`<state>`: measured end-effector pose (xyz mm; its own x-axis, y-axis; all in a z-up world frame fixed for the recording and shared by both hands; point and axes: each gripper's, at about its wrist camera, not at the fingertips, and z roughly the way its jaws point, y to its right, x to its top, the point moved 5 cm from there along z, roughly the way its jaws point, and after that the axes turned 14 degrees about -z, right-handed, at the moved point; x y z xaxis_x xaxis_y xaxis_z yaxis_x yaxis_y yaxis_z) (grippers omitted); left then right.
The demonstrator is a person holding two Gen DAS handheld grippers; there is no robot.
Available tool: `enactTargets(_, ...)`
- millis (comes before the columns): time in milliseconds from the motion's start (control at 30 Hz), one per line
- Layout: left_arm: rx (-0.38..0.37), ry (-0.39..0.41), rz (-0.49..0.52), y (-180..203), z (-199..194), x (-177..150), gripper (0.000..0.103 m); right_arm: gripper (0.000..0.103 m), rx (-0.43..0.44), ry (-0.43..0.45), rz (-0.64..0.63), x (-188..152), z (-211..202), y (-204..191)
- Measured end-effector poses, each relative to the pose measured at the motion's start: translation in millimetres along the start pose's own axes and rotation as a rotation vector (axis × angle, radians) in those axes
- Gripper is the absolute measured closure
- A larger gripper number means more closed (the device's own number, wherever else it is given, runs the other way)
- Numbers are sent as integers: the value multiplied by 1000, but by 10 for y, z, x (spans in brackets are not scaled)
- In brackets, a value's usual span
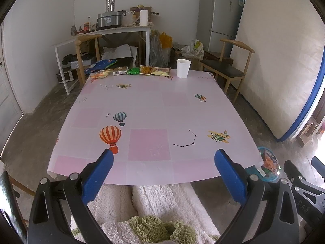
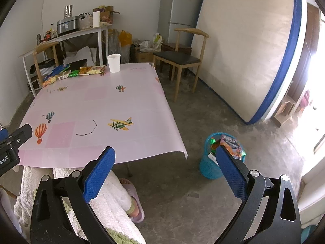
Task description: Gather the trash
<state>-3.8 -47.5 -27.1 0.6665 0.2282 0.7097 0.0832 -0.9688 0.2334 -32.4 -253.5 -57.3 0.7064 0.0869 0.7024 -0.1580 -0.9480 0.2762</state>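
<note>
Several snack wrappers [image 1: 130, 71] lie in a row along the far edge of the pink table [image 1: 154, 109], next to a white paper cup [image 1: 183, 68]. They also show in the right wrist view: the wrappers [image 2: 75, 72] and the cup [image 2: 114, 63]. A blue mesh trash bin [image 2: 211, 162] with wrappers inside stands on the floor right of the table; it also shows in the left wrist view [image 1: 270, 166]. My left gripper [image 1: 163, 158] is open and empty over the table's near edge. My right gripper [image 2: 165, 158] is open and empty, off the table's near right corner, left of the bin.
A wooden chair [image 2: 182, 59] stands beyond the table's right side and another [image 1: 89, 57] at its far left. A mattress [image 2: 254, 50] leans on the right wall. A fridge [image 1: 219, 18] and a cluttered white side table [image 1: 105, 32] stand at the back. The person's legs [image 2: 113, 191] are under the near edge.
</note>
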Motion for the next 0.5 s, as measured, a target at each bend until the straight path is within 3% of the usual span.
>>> enactTargets(500, 1, 0, -1, 6, -10, -15, 5, 8, 5, -2, 1, -12, 4, -7)
